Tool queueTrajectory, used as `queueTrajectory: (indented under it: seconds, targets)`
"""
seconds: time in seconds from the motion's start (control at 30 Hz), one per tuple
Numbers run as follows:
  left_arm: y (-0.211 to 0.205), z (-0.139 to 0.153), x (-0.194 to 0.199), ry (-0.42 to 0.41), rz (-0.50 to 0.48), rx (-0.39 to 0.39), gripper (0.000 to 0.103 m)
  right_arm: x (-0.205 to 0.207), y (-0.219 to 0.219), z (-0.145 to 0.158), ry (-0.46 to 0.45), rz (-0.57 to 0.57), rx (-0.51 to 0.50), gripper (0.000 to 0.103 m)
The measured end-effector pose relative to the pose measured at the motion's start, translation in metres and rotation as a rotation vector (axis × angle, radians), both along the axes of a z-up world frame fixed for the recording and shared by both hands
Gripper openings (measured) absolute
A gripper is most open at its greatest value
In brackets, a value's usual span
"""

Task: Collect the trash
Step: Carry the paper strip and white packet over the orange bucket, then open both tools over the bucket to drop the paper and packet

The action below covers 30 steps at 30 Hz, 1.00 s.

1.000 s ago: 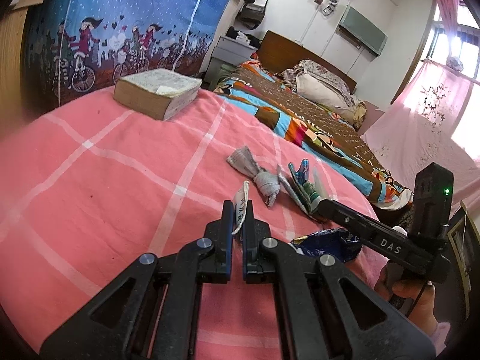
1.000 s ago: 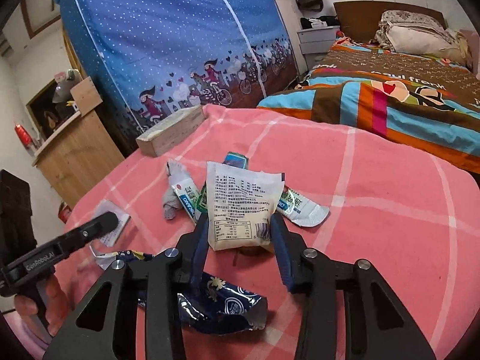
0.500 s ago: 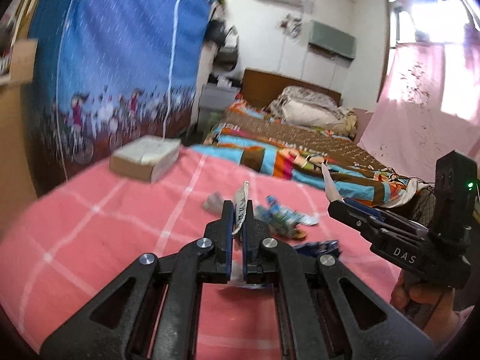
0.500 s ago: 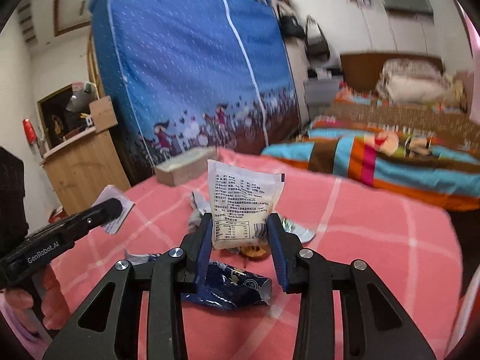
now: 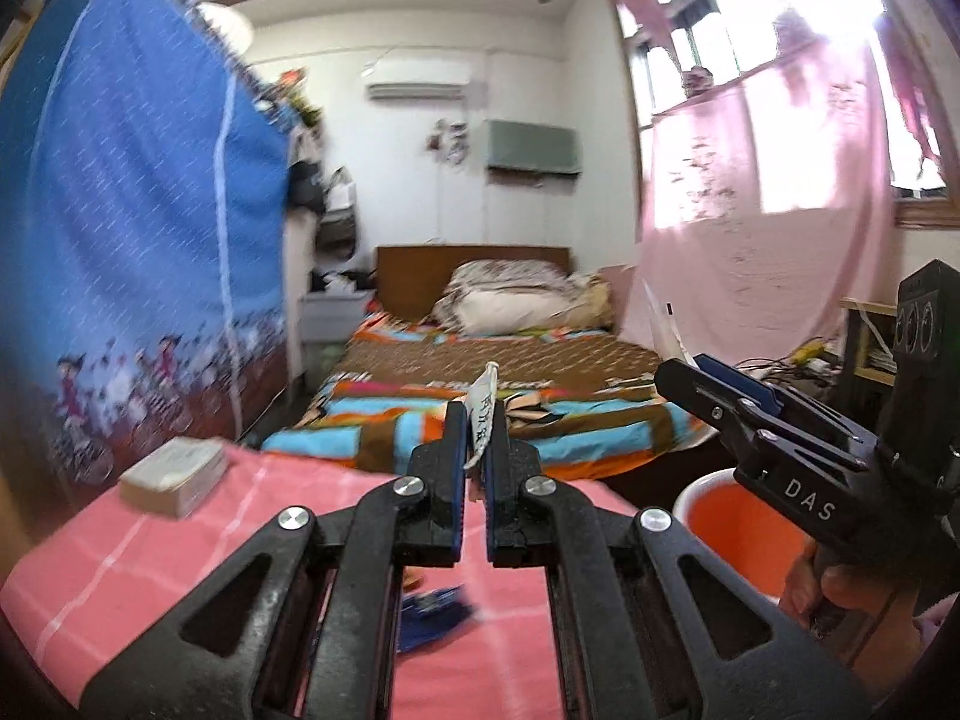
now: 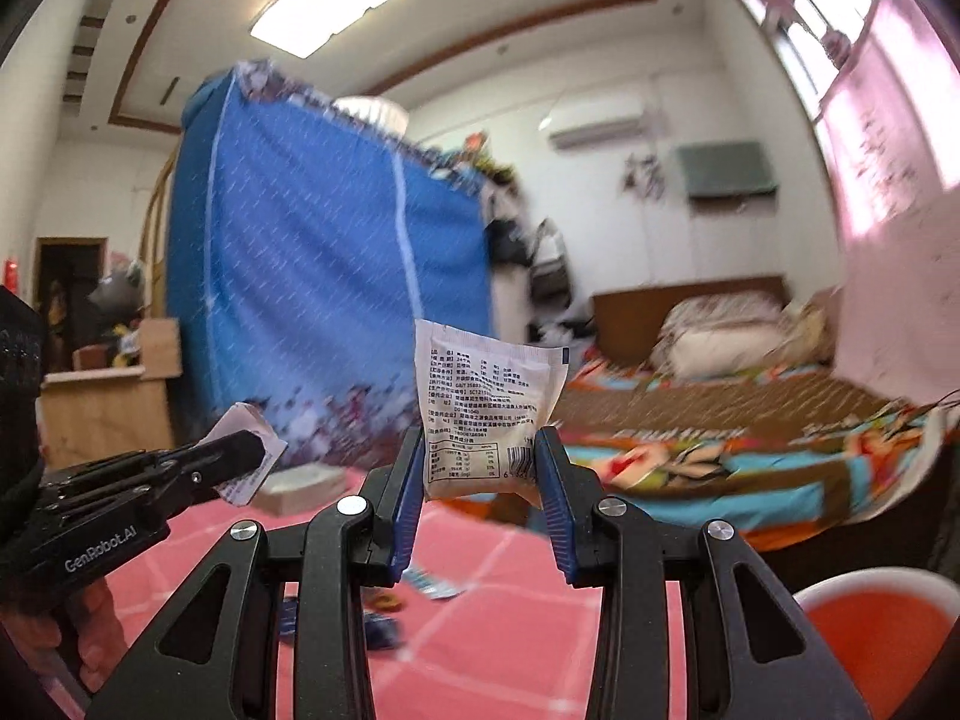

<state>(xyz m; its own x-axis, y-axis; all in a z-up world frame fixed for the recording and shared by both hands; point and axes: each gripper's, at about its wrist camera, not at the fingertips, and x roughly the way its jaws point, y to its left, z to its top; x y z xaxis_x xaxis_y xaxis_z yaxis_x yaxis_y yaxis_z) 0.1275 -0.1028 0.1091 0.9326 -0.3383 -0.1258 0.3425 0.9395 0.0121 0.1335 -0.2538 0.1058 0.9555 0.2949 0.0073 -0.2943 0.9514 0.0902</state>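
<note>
A thick, cream-paged book [image 5: 174, 476] lies flat at the left of a pink checked tablecloth [image 5: 150, 546], apart from the litter. A crumpled blue foil wrapper [image 5: 433, 617] sits further right on the cloth, not yet gathered. Above it the left gripper [image 5: 475, 456] is raised clear of the table, its jaws nearly together on a small white printed paper scrap [image 5: 483, 414] that stands up edge-on between them, a pinch suited to something so thin. To its right the right gripper [image 6: 480, 480] is likewise lifted, its blue-padded jaws partly closed against the two sides of a white printed snack packet [image 6: 483, 414], held upright by its lower half so that it hangs free of the fingers. At far right, below the table edge, stands a white-rimmed bucket with an orange inside [image 6: 870, 618], seemingly the bin; both pieces appear to be carried high to clear the edge on the way to it.
</note>
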Motion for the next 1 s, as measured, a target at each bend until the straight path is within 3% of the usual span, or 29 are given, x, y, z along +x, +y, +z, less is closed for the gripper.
queueTrajectory:
  seconds: [0.2,0.37,0.63,0.9,1.0]
  targets:
    - [-0.045,0.003,-0.001,-0.015,-0.112,0.026,0.009,-0.02,-0.045,0.001,-0.034,-0.133,0.002,0.035]
    - [-0.09,-0.003,0.0,0.028,-0.219,0.048,0.01,-0.03,-0.083,-0.005,0.003,-0.228,0.038,0.036]
    - [-0.152,-0.019,0.015,0.186,-0.371,0.051,0.011,-0.029,-0.136,-0.023,0.133,-0.357,0.107,0.036]
    - [-0.191,-0.038,0.033,0.349,-0.446,0.045,0.012,-0.024,-0.174,-0.04,0.248,-0.418,0.162,0.04]
    - [-0.201,-0.044,0.036,0.404,-0.46,0.046,0.017,-0.023,-0.184,-0.045,0.281,-0.432,0.179,0.044]
